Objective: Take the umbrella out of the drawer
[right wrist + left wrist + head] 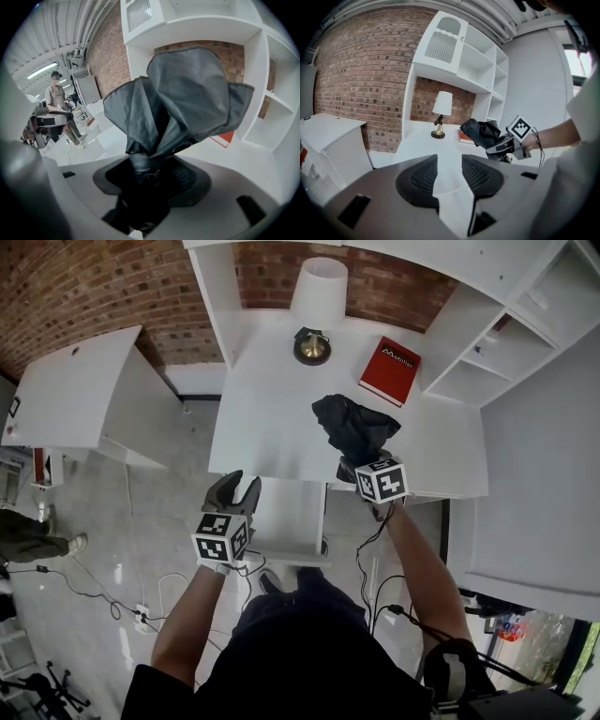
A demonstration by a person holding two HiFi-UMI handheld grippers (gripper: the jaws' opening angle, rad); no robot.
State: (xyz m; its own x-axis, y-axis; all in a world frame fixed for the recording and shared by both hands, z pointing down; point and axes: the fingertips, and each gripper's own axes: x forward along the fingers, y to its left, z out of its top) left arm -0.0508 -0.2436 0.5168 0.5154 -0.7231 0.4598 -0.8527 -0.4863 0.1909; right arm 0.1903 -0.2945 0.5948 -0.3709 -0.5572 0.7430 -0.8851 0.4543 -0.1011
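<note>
A folded black umbrella (354, 426) hangs over the white desk (272, 418), its loose fabric bunched above my right gripper (358, 468), which is shut on its lower end. In the right gripper view the umbrella (183, 103) fills the middle and its narrow end sits clamped in the right gripper (150, 173). My left gripper (234, 490) stands open and empty at the desk's front edge, left of the umbrella. From the left gripper (449, 174) I see the umbrella (483, 132) and the right gripper (506, 147) over the desk's right side. A white drawer-like panel (291, 521) sits below the desk's front edge.
A lamp (314, 306) with a white shade and a red book (389, 369) stand at the back of the desk. White shelves (497, 343) rise at the right and a white cabinet (84, 390) at the left. Cables (122, 606) lie on the floor. A person (57, 91) stands far off.
</note>
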